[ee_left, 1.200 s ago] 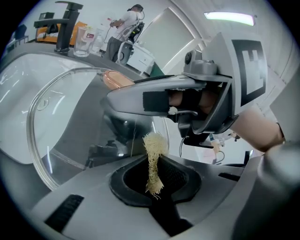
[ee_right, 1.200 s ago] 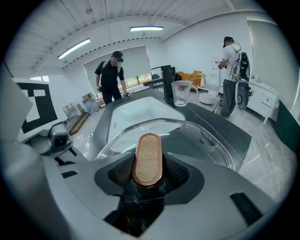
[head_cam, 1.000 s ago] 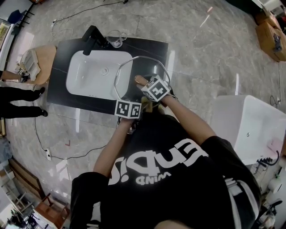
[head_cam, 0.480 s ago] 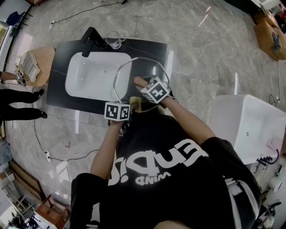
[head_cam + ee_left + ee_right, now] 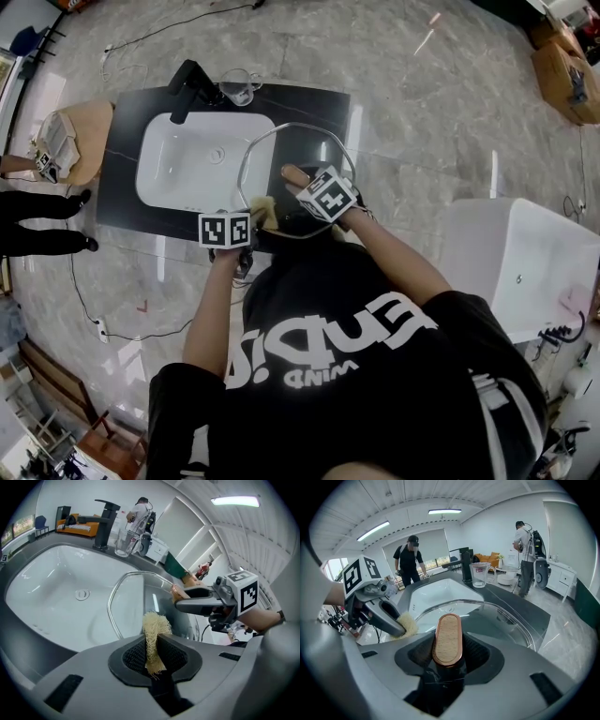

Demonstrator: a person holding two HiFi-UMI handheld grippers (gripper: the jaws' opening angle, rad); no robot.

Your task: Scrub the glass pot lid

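Between left gripper [image 5: 152, 640] fingers, a fibrous scrub pad [image 5: 154, 622] is pinched; right gripper [image 5: 447, 654] fingers clamp the handle [image 5: 447, 633] of the glass pot lid [image 5: 501, 621].

1. the right gripper [image 5: 448, 652] has its jaws clamped on the oval, wood-topped knob [image 5: 447, 637].
2. the glass pot lid [image 5: 499, 620] spreads out ahead of the jaws, over a dark counter [image 5: 529, 605] and a white sink [image 5: 436, 590].
3. the left gripper [image 5: 393, 619] holds a pale, fibrous scrubber [image 5: 408, 623] at the lid's left rim.
4. a black tap [image 5: 465, 564] and a clear jug [image 5: 479, 575] stand behind the sink.
5. a person in black [image 5: 410, 562] and a person in a white shirt [image 5: 526, 555] stand further back.
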